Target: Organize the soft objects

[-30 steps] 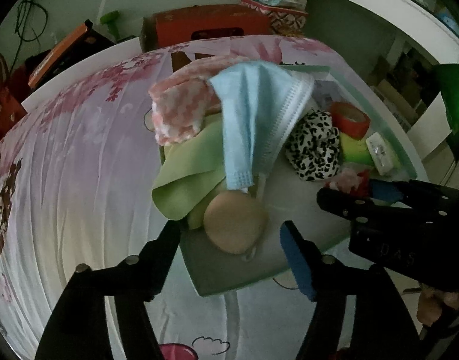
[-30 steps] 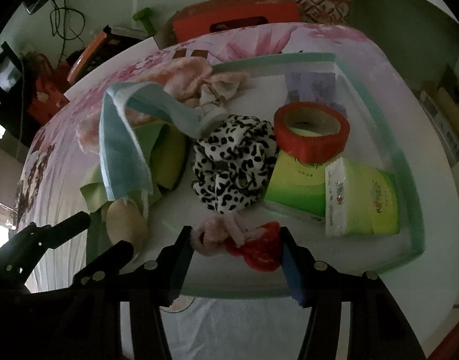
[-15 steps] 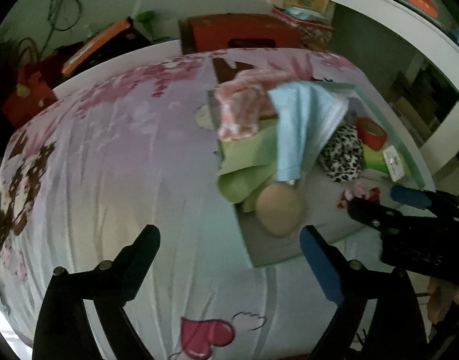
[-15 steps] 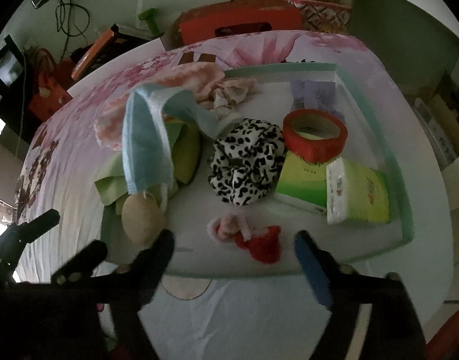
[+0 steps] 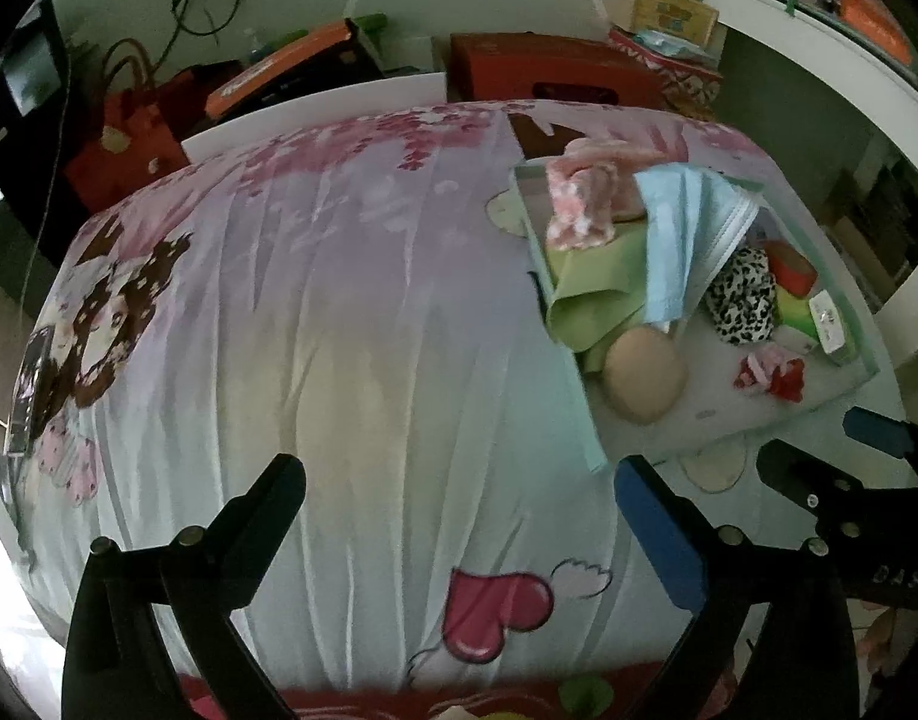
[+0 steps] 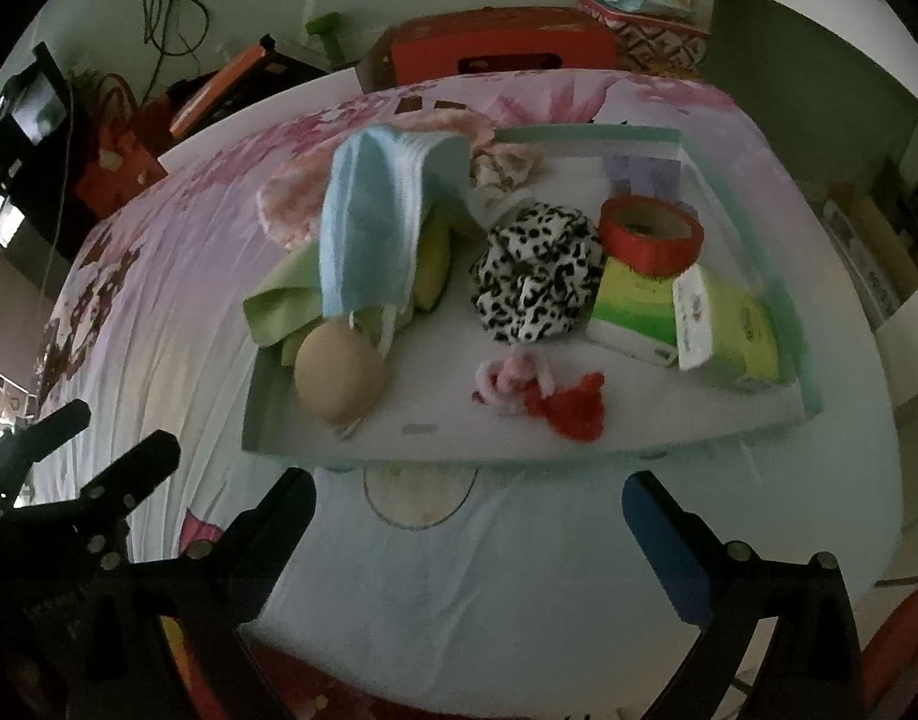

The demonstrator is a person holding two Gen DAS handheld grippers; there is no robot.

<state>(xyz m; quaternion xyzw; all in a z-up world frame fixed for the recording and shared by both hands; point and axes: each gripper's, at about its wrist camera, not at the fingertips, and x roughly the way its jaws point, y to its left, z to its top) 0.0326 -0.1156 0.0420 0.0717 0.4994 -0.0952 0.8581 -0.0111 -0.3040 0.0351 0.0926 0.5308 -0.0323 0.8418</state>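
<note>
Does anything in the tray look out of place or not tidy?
Yes. The light green cloth and pink checked cloth hang over the left rim of the pale green tray, and the light blue face mask lies draped over them.

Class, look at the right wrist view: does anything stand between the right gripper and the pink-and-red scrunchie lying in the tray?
Only the tray's near wall. It crosses between the right gripper, fingers opening and empty, and the scrunchie, which lies uncovered on the tray floor.

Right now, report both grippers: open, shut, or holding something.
Left gripper: jaws opening, nothing between them, over the bedsheet.
Right gripper: jaws opening, holding nothing, short of the tray.
</note>
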